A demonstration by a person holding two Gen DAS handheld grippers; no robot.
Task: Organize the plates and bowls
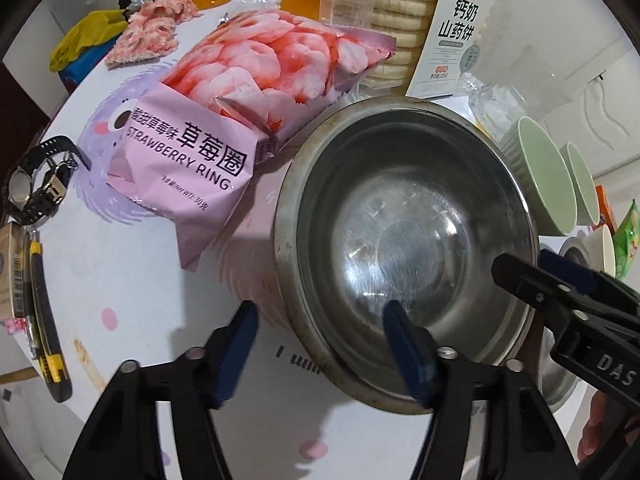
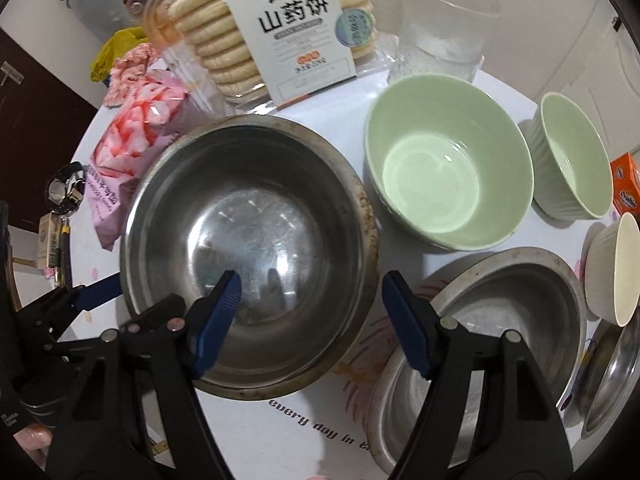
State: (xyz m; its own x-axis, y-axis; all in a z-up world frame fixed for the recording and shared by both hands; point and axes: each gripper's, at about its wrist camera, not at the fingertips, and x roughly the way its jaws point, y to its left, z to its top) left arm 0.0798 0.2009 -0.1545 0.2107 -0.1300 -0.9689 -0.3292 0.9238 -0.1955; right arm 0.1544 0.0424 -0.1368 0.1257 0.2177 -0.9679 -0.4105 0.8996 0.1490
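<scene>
The big steel bowl [image 2: 250, 256] sits near the middle of the worktop [image 1: 120, 292], upright, with the strawberry ring bag [image 1: 224, 120] against its far-left side and the biscuit pack [image 2: 280, 28] behind it. Both tongs are at its rim. The right tongs [image 2: 310, 324] stand wide open astride the near-right rim, one pad inside the bowl and one outside, gripping nothing yet. The left tongs [image 1: 320, 354] are open just as wide; one pad lies over the bowl's near rim and the other over bare worktop, and they hold nothing either.

To the right, the large green bowl [image 2: 448, 168] stands just beside the steel bowl, with the small green bowl [image 2: 572, 160] beyond it toward the worktop's right edge. A cream bowl [image 2: 612, 268] lies tipped on its side near that edge. A second steel bowl [image 2: 500, 320] sits at the near-right, with a flat steel plate [image 2: 612, 376] beyond it.

The step in hand looks like a grasp on the big steel bowl, probably to nest it with the other steel one. To do it well, close the right tongs squarely on the rim wall, pad faces flat to the metal, since thin polished steel slips easily. Lift straight up before moving sideways, so the bowl clears the large green bowl and does not drag the bag along. A second pinch from the left tongs on the opposite rim would stop it swinging.
</scene>
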